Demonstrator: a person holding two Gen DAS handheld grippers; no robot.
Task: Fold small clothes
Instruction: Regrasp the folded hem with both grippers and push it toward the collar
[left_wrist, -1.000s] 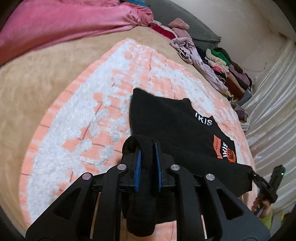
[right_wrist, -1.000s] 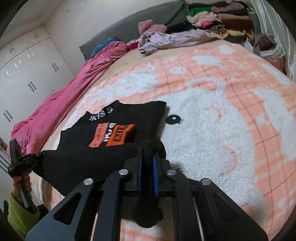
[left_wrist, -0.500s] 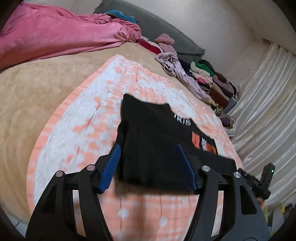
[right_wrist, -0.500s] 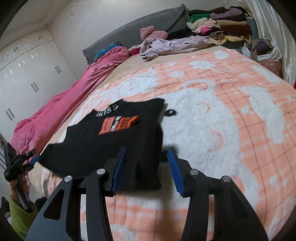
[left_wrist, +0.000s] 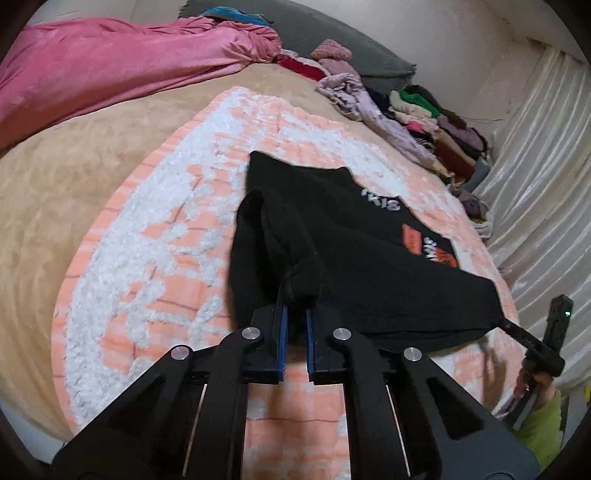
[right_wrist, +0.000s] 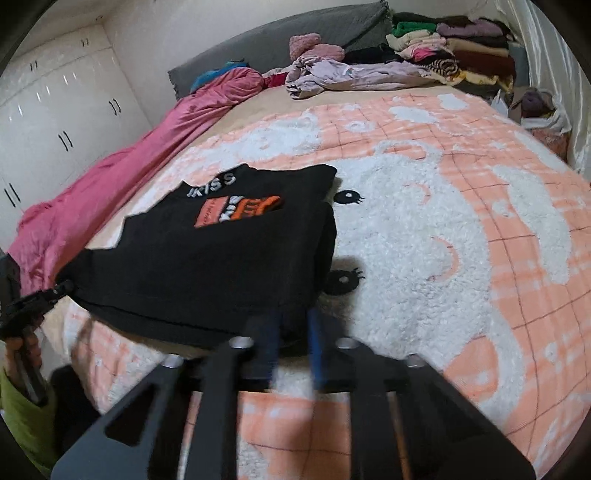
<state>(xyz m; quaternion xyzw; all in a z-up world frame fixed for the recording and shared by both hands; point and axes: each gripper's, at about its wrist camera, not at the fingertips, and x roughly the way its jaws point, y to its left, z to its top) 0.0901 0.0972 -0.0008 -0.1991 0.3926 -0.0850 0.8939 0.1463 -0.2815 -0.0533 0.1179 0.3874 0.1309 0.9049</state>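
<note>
Shirt: the black shirt (left_wrist: 354, 258) lies on the orange and white blanket (left_wrist: 155, 236) on the bed. Its near edge is lifted off the blanket.
Left gripper: the left gripper (left_wrist: 294, 332) has narrow fingers that pinch a bunched corner of the shirt.
Right gripper: the right gripper (right_wrist: 293, 338) is blurry. Its fingers look narrow at the shirt's near right edge, and the cloth seems to be caught between them. In the left view the shirt's far corner is pulled tight to it.
Slip risk: the left pinch holds only a small lump of cloth. If it pulls hard, the lump may slide out and the edge may flop down crooked.
Fold risk: if one gripper goes faster than the other, the shirt may twist and fold uneven.
Snag risk: the blanket is fluffy, so a low edge may drag and wrinkle.
Around: a pile of clothes (right_wrist: 454, 48) sits far back, well apart.
</note>
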